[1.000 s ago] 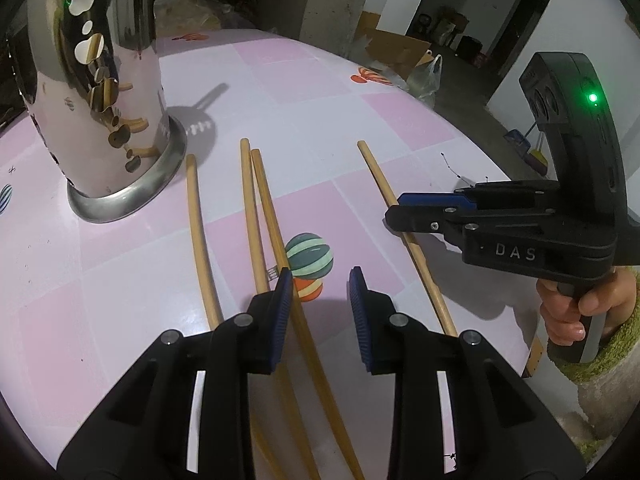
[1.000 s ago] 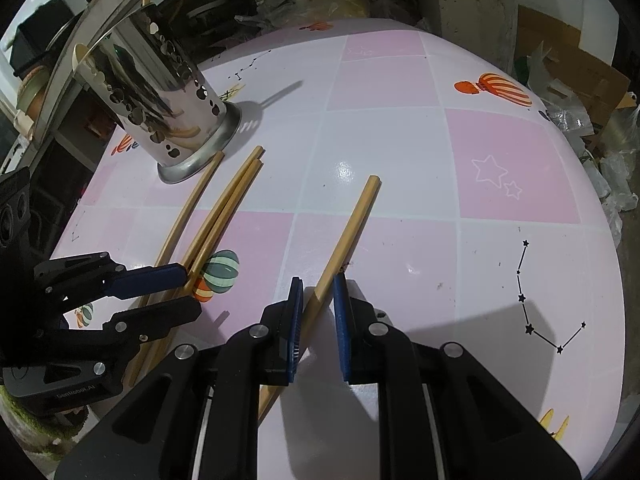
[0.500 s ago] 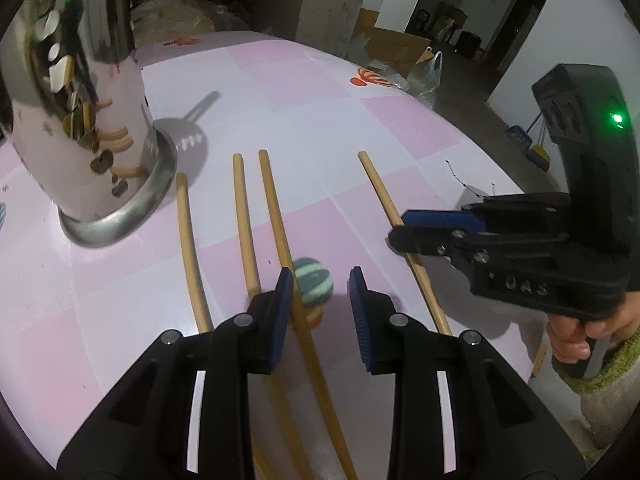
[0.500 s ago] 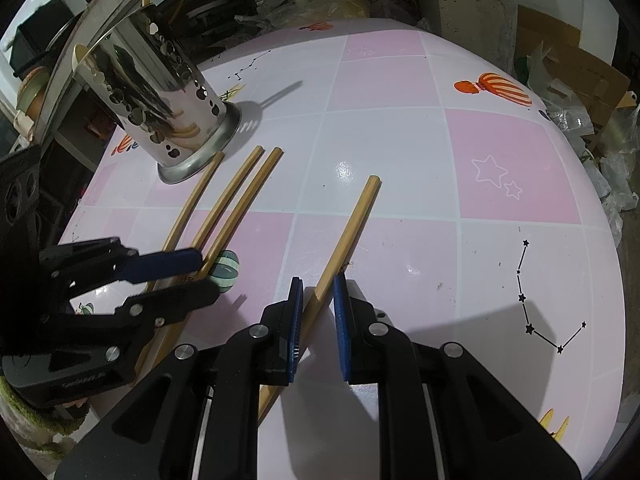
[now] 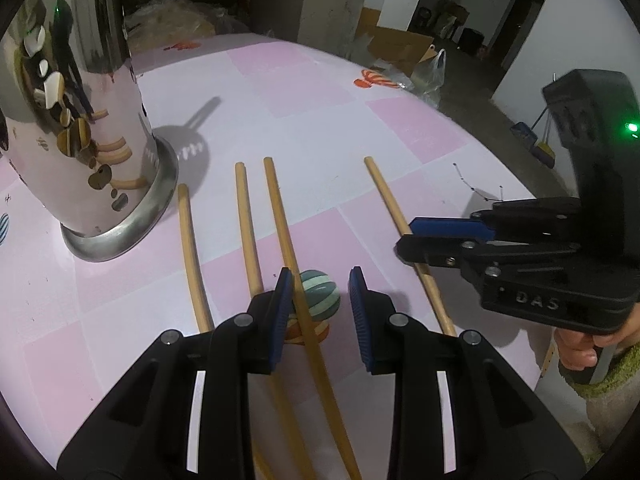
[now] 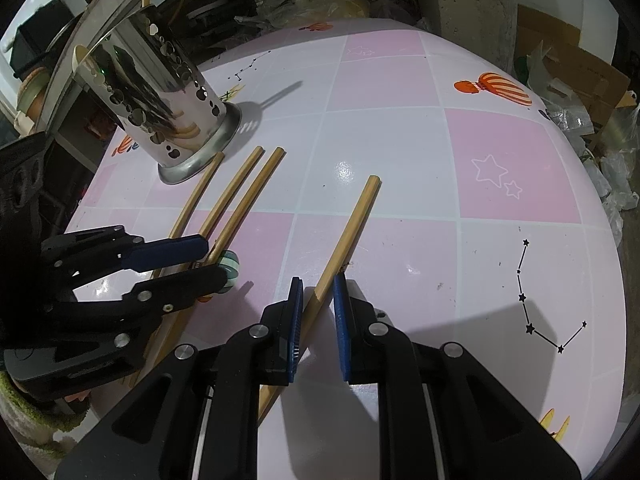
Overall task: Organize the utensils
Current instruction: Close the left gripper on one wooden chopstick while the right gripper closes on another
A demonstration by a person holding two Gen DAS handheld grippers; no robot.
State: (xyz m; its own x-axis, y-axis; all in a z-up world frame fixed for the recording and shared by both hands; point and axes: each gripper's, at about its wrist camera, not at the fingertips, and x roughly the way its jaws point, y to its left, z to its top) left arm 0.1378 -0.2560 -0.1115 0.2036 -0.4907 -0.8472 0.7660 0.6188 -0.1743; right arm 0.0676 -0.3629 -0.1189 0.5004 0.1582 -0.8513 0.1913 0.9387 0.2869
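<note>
We have four sticks (image 5: 280,216) lying flat on the table (image 5: 320,120) beside the cup (image 5: 84,128). Our left gripper (image 5: 318,304) is apart around one stick. Our right gripper (image 6: 316,320) is apart around another (image 6: 344,240). We should squeeze gently, then lift straight.

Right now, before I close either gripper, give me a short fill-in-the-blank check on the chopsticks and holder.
1. ____ wooden chopsticks lie on the pink checked tablecloth.
2. The perforated shiny steel holder stands ____ on the table.
3. The lone wooden chopstick runs between the pads of the ____ gripper.
4. The left gripper straddles ____ chopstick.

Missing words: four; upright; right; one
</note>
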